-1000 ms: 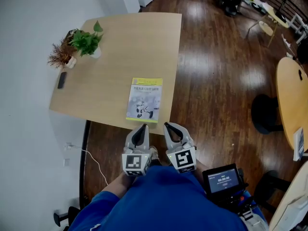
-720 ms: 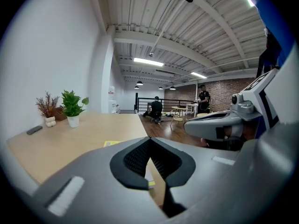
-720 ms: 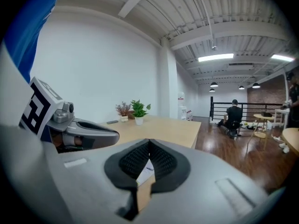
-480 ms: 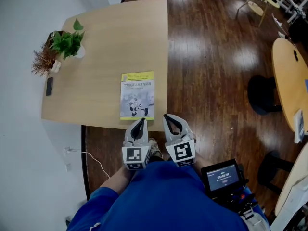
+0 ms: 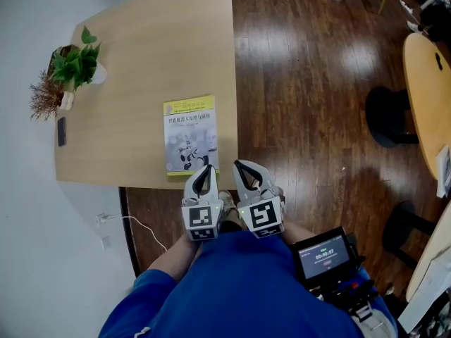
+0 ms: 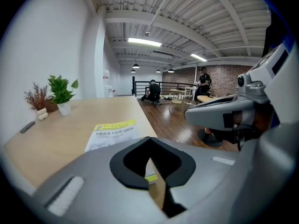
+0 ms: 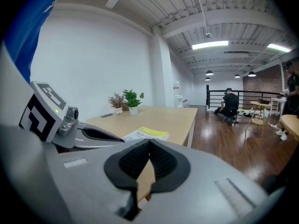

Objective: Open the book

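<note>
The approach is judged in hand: left gripper (image 5: 205,169) and right gripper (image 5: 243,166), jaws clenched and empty, are held below the closed book (image 5: 190,134); its cover edge must be caught next.

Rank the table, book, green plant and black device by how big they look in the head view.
1. Table
2. Book
3. Green plant, though it stands nearer the camera, so this place is less sure
4. Black device

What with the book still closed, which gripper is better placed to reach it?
Left, probably: the left gripper points straight at the book; the right gripper hangs past the table corner. Both shut.
</note>
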Demonstrator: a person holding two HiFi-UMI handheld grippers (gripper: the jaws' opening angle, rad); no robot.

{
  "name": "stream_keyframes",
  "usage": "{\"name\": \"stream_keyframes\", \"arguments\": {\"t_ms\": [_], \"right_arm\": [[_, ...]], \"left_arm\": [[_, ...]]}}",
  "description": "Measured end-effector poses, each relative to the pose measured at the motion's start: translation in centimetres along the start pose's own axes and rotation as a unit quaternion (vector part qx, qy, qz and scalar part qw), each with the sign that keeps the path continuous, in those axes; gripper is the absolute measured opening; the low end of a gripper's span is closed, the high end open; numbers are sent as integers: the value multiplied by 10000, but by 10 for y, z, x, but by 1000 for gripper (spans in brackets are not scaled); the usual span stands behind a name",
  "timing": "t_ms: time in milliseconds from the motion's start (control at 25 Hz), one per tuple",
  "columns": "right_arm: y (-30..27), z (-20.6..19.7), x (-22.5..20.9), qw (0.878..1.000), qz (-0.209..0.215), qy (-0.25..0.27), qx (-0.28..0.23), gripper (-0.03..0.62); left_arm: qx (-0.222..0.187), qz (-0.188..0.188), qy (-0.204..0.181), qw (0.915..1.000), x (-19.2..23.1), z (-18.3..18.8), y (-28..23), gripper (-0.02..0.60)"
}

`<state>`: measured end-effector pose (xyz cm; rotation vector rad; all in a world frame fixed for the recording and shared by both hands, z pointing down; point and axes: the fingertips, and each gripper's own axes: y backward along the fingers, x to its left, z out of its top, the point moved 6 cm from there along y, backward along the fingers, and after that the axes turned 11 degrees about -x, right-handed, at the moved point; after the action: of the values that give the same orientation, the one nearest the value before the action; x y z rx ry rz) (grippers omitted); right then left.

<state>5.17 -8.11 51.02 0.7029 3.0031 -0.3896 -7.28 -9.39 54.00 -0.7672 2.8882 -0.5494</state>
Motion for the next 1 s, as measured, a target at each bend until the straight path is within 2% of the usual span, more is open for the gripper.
{"name": "stream_keyframes", "arguments": {"t_ms": [160,600,680,720,1000], "right_arm": [[-10,-14,-8,9998,7,-114,132,3],[-12,-41,-24,9986,7,-405,328,3],[-11,-43,-31,9984,-11,-447,333,3],[-10,-44,-36,9984,-18,-464,333,3],[-5,-49,-55,9979,-38,-559,326,3]], "left_arm": [[290,40,3,9996,-1,-9,-18,8],[877,177,-546,9945,-9,-38,-47,8],[984,179,-634,9930,-12,-39,-53,90],[1018,190,-660,9924,-15,-39,-57,106],[1468,542,-916,9834,-18,-44,-77,164]]}}
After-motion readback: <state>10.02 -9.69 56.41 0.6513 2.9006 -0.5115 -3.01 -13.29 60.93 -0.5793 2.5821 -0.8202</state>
